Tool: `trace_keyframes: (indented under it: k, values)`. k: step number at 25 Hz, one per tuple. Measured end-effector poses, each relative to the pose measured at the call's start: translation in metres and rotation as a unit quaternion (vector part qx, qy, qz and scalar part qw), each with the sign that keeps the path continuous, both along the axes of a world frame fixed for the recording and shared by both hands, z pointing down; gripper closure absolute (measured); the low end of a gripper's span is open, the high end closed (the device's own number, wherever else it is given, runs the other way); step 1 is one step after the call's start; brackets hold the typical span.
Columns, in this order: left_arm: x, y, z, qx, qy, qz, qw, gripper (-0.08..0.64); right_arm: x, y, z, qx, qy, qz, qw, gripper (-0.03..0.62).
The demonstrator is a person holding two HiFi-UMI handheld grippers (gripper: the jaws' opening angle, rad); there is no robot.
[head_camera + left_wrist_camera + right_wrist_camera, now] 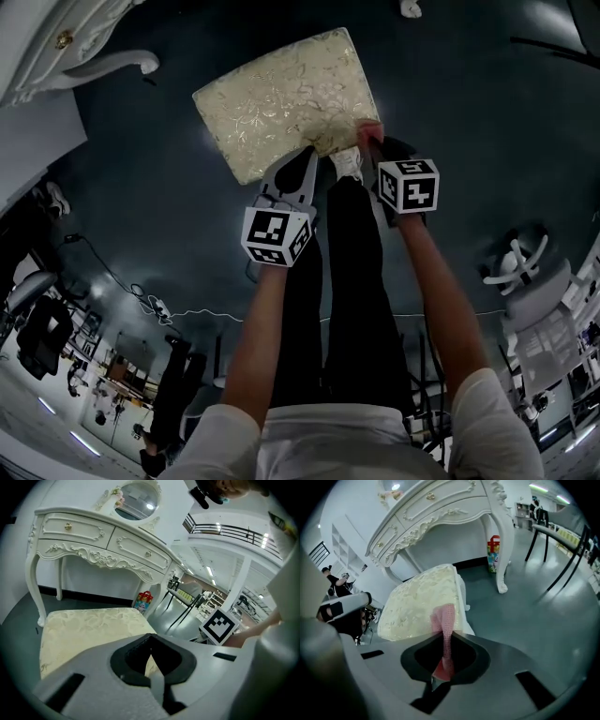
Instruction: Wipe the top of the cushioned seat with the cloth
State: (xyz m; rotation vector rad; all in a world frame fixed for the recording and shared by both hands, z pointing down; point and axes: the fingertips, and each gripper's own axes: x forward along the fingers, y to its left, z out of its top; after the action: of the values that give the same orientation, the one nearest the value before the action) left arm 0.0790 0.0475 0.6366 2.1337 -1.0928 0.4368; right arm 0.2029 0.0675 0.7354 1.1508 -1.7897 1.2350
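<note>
Floor (469,112) open round seat (281,94); R gripper (445,644) pinches cloth (443,620) at edge; L gripper (306,157) closed.

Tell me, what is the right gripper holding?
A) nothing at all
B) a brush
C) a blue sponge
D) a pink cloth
D: in the right gripper view, a pink cloth is pinched between the jaws of the right gripper, and its free end pokes out toward the cushioned seat.
</note>
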Motion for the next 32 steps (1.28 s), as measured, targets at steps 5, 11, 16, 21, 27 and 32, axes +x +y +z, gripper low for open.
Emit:
trace_keyframes:
  k: [5,11,16,21,27,32]
  values:
    - [0.021,-0.001,-0.001,-0.002,0.002,0.018,0.9998,0.546,0.023,-0.008,0.008,-0.002,0.021,0.003,1.000,0.560]
    - [0.017,-0.009,-0.033,0.008,0.001,0.018,0.9998,0.546,0.039,-0.016,-0.008,-0.011,0.037,0.018,0.999,0.560]
    - [-0.008,-0.015,-0.092,0.024,0.006,-0.014,0.9996,0.546,0.023,-0.031,-0.100,0.048,0.016,0.036,0.998,0.560]
    - [-0.031,-0.040,-0.180,0.061,0.018,-0.046,0.9969,0.546,-0.011,-0.075,-0.238,0.168,0.000,0.018,0.986,0.560]
    - [-0.072,-0.067,-0.323,0.137,0.023,-0.084,0.9867,0.546,-0.062,-0.112,-0.415,0.304,-0.013,0.008,0.953,0.560]
    - [-0.105,-0.076,-0.445,0.227,0.018,-0.103,0.9682,0.546,-0.098,-0.116,-0.549,0.404,-0.019,-0.002,0.915,0.560]
